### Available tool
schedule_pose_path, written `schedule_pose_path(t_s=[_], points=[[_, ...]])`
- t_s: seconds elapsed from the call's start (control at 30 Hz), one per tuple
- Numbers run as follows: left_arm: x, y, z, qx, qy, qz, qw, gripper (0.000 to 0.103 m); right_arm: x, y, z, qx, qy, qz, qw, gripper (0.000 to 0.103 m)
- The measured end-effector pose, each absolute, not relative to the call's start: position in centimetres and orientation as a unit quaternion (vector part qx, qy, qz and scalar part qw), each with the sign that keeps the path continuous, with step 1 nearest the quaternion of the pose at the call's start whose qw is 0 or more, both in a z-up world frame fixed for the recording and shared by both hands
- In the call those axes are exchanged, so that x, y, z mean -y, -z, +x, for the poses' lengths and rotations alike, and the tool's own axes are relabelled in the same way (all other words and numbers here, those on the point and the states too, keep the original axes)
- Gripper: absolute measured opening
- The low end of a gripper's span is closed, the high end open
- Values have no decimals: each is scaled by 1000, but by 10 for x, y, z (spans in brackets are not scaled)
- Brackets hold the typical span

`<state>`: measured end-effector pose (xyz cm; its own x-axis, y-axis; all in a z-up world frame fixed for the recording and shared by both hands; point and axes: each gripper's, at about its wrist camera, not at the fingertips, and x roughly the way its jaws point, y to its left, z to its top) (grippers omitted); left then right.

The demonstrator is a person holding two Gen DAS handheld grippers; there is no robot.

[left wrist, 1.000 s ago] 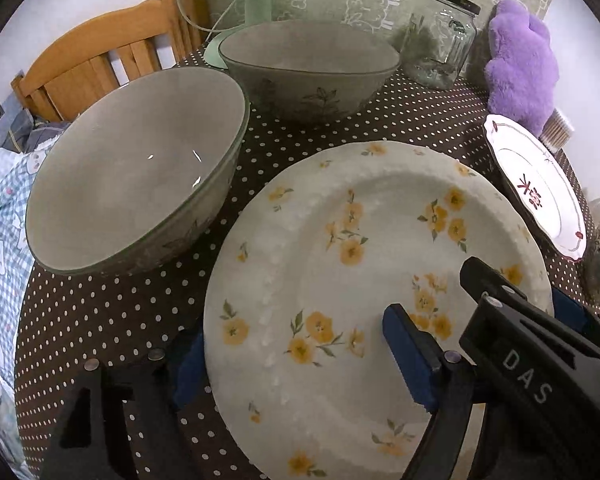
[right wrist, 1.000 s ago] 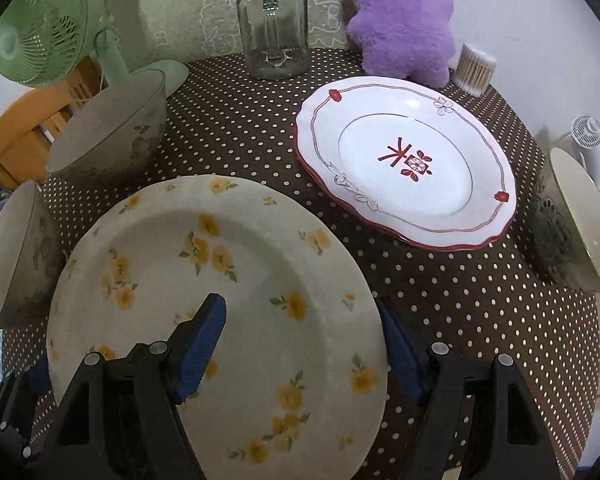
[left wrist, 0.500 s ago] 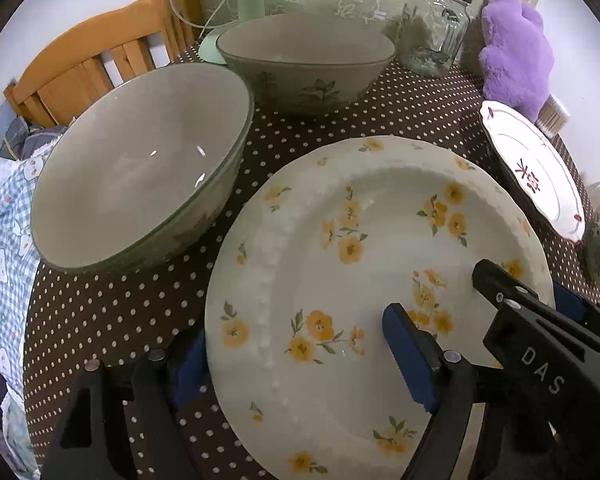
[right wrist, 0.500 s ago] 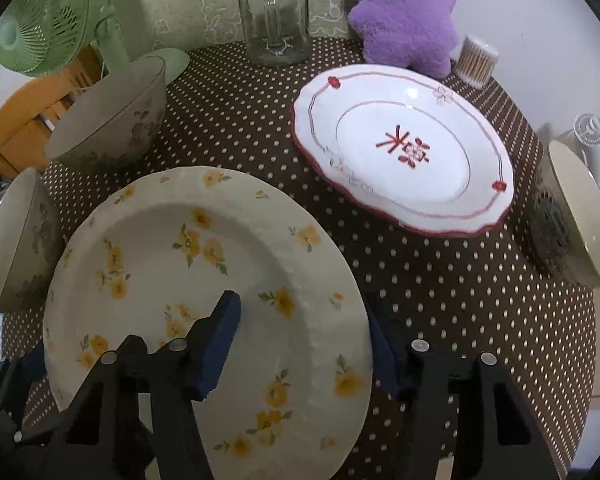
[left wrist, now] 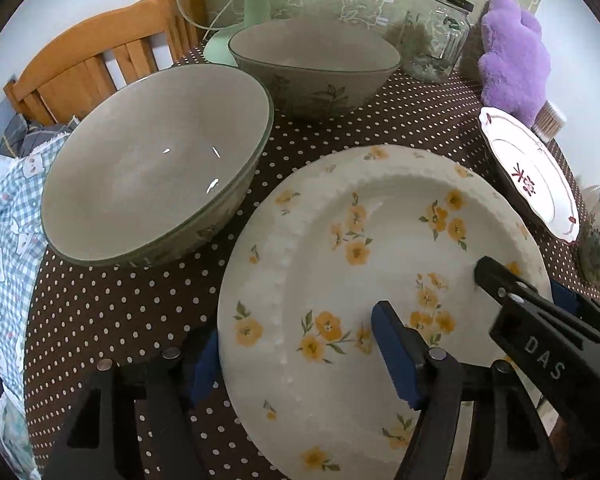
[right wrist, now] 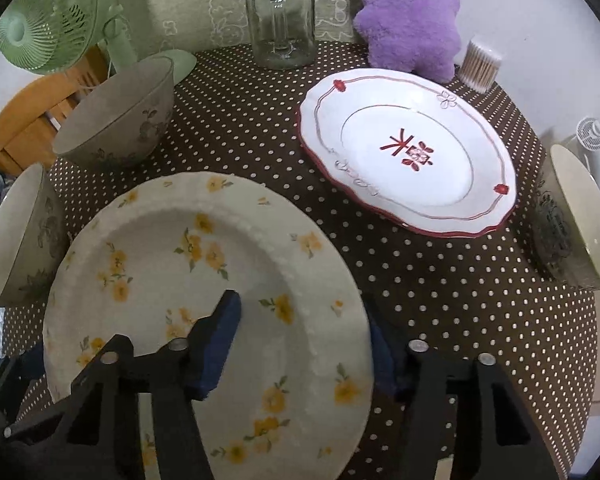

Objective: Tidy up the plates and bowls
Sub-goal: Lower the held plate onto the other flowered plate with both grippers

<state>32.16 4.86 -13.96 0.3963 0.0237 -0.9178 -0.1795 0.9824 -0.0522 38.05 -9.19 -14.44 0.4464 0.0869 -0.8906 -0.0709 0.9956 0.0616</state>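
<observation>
A cream plate with yellow flowers point(left wrist: 380, 264) sits near the front of a brown polka-dot counter point(right wrist: 440, 292). Both claws grip it: the left claw point(left wrist: 296, 340) straddles its left rim, the right claw point(right wrist: 304, 336) its right rim. Beyond the plate lies one red-trimmed white plate point(right wrist: 408, 152). Three bowls stand around: two grey ones point(left wrist: 156, 164) point(left wrist: 316, 64) to the plate's left, one point(right wrist: 576, 220) far right. Behind are a green fan point(right wrist: 48, 16), glass jar point(right wrist: 280, 16), purple plush point(right wrist: 408, 12) and wooden chair point(left wrist: 96, 68).
</observation>
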Motion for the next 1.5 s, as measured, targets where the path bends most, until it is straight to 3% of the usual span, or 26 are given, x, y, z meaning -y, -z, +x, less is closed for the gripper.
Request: schedule_pose_path(t_s=[0.17,1.5], points=[[-48,131,321,-542,-57,-63,836,70,98,136,375,-524,-43,1,851,55],[59,88,232,-521,49,-17,852,70,218,95,246,-502,33,51,863,55]])
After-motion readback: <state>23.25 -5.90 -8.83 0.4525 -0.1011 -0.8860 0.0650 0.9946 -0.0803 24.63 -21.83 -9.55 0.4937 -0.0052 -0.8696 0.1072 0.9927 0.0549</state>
